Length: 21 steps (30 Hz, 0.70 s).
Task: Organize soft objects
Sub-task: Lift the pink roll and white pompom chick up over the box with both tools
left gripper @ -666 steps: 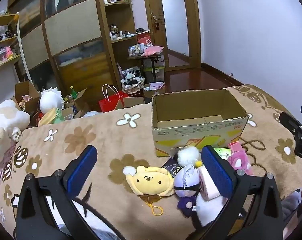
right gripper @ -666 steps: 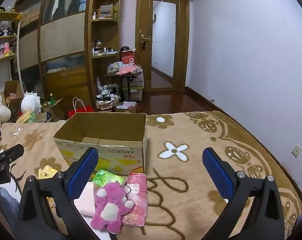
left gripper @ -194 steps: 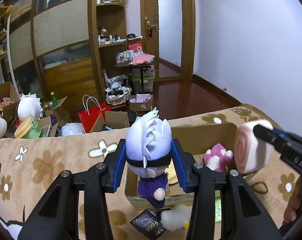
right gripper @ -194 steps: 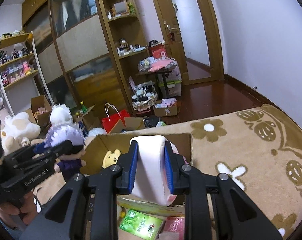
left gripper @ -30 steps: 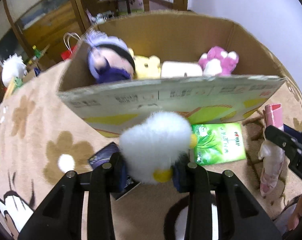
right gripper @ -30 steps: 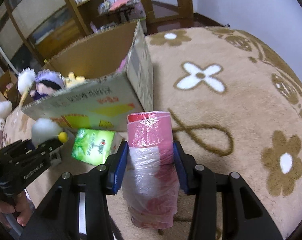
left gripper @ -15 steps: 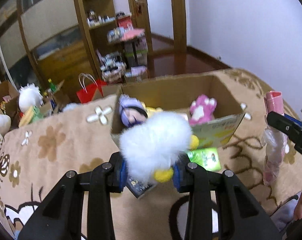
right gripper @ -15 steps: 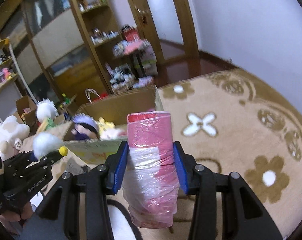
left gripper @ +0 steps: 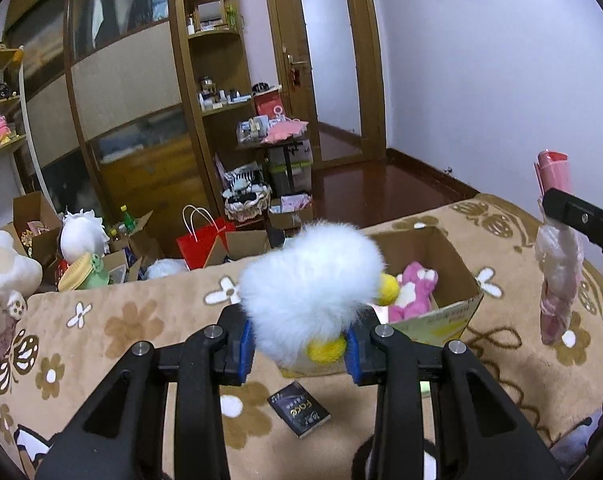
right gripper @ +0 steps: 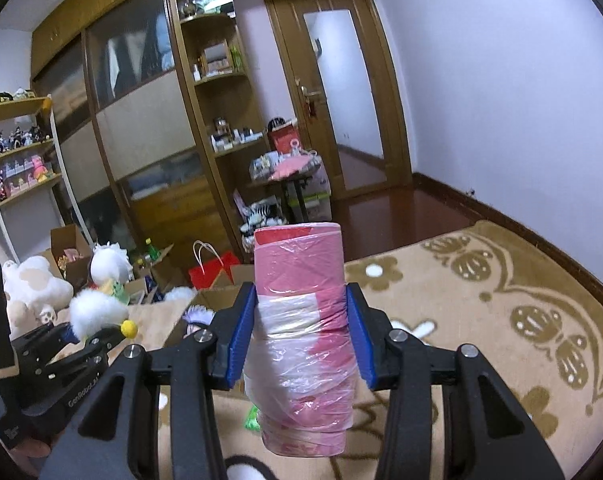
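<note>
Item one: we hold a fluffy white plush ball with yellow feet and beak in the left gripper, jaws clenched on its lower half. It hangs above the near left part of the open brown cardboard box, which lies just beyond and slightly right of these jaws.

Item two: we hold a pink roll of plastic bags wrapped in clear film in the right gripper, jaws clenched on its middle, long axis upright. In the left view the roll hangs at far right, off the right side of the box, so by our judgement the left gripper is the nearer one and should release first; the right must travel left to get over the opening.

Contents of the box, as far as visible: a pink plush bear at the right end. The white plush hides the rest of the interior.

Around: a beige flower-patterned blanket carries the box; a small dark packet lettered "face" lies on it near the left gripper. Nothing stands between either load and the opening; the main risk is the two grippers crowding each other over the box.
</note>
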Tool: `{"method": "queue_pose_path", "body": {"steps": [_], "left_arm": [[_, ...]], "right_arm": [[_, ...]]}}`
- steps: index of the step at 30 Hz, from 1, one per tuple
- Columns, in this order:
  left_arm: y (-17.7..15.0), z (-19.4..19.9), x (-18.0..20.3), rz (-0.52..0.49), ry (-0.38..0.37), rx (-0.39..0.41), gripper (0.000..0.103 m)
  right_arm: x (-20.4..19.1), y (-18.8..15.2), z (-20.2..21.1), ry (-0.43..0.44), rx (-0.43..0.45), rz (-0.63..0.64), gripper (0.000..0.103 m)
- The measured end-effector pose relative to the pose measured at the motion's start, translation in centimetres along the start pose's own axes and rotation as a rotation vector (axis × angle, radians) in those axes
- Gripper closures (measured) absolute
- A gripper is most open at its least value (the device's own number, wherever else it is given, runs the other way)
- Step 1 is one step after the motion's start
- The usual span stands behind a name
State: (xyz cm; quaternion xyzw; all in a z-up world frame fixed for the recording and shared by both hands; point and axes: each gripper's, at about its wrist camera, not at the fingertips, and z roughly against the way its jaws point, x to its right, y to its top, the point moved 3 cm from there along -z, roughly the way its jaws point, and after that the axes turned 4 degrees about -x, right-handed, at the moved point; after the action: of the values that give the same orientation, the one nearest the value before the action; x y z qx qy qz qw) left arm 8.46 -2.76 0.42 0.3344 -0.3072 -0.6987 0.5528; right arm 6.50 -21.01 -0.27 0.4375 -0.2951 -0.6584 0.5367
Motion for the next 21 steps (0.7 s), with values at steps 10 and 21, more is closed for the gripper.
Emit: {"method": "queue_pose_path", "body": {"steps": [10,21], "left_arm": [[1.9,-1.1,-0.5,0.015,0.016,0.048,0.069],[3.4,-3.6,-1.0,0.068,0.023,0.09,0.069]], "right_arm": [[-0.5,1.5,-1.9,0.0,0.033,0.02,0.056],[-1.2,1.9,-3.7,-0.007,0.05,0.038,0.056]]}}
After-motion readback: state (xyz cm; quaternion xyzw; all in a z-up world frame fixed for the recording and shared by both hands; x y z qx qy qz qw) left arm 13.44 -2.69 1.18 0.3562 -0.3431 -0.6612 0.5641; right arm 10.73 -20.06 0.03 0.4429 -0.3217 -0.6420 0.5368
